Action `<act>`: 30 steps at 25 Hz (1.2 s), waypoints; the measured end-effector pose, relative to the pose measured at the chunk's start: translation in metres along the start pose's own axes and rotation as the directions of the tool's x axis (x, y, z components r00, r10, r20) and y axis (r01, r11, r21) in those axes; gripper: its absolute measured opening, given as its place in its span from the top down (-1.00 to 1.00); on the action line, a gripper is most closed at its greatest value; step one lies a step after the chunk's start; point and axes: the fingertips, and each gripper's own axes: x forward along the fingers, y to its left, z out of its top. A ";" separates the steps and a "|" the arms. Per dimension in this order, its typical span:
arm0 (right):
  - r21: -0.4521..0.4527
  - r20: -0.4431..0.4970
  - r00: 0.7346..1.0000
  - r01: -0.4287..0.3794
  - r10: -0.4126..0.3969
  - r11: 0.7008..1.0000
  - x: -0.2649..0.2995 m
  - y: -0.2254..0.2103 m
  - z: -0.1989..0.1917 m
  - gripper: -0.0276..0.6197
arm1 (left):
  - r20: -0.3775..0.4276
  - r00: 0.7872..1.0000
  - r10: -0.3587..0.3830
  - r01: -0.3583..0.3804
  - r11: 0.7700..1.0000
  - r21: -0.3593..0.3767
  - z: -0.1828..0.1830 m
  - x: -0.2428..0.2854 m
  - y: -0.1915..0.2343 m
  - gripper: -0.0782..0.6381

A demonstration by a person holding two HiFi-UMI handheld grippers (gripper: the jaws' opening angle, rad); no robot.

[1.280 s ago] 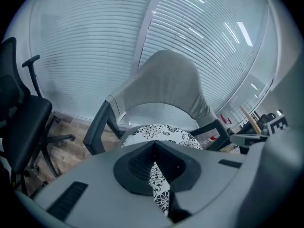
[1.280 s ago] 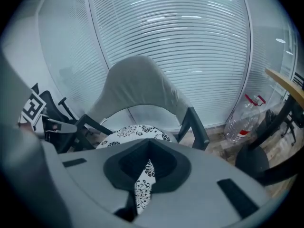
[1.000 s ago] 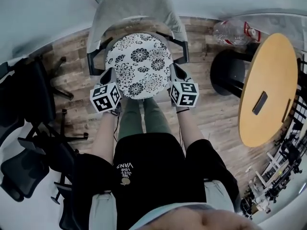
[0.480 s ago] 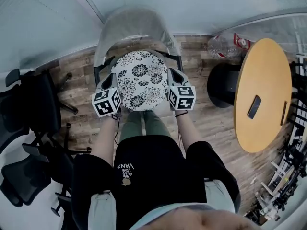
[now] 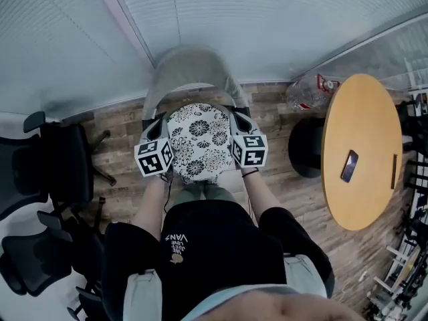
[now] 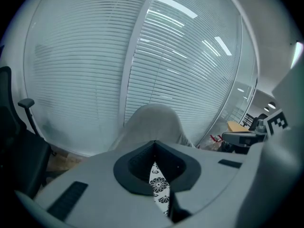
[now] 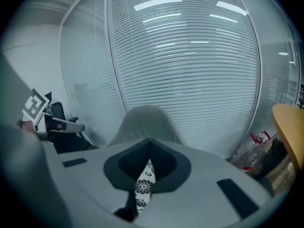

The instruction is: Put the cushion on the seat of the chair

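Observation:
A round white cushion with black flowers hangs level in front of the grey shell chair, above its seat. My left gripper is shut on the cushion's left edge and my right gripper on its right edge. In the left gripper view a strip of the cushion shows pinched between the jaws, with the chair back behind. The right gripper view shows the same: the cushion's edge clamped between the jaws, the chair back beyond. The chair's seat is hidden under the cushion.
A wall of white blinds stands behind the chair. A round yellow table with a phone is at the right, a clear plastic bag by it. Black office chairs crowd the left. The floor is wood.
Both grippers have lifted the cushion together, higher and closer to the chair back; the head view now takes in more of the blinds and less of the floor.

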 end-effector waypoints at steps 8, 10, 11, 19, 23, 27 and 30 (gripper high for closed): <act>-0.040 0.076 0.997 -0.021 0.024 0.999 -0.016 0.017 0.042 0.86 | 0.059 0.998 0.000 -0.001 1.000 0.029 0.031 -0.023 -0.002 0.75; -0.045 0.093 0.995 -0.023 0.027 0.999 -0.021 0.018 0.051 0.86 | 0.066 0.998 0.004 -0.006 0.999 0.037 0.036 -0.028 -0.002 0.75; -0.043 0.103 0.994 -0.025 0.029 0.999 -0.024 0.018 0.055 0.86 | 0.069 0.998 0.005 -0.007 0.999 0.040 0.038 -0.030 -0.002 0.75; -0.034 0.179 0.984 -0.019 0.025 0.999 -0.044 0.020 0.087 0.86 | 0.119 0.993 -0.006 -0.001 0.999 0.053 0.064 -0.049 -0.002 0.75; -0.036 0.192 0.981 -0.015 0.021 0.999 -0.049 0.021 0.093 0.86 | 0.147 0.989 -0.013 0.005 0.999 0.052 0.077 -0.053 -0.004 0.75; -0.042 0.223 0.974 -0.016 0.025 0.999 -0.054 0.023 0.106 0.86 | 0.180 0.983 -0.025 0.013 0.998 0.063 0.091 -0.056 -0.009 0.75; -0.054 0.246 0.969 -0.016 0.029 0.998 -0.057 0.025 0.117 0.86 | 0.199 0.979 -0.034 0.020 0.997 0.073 0.100 -0.059 -0.012 0.75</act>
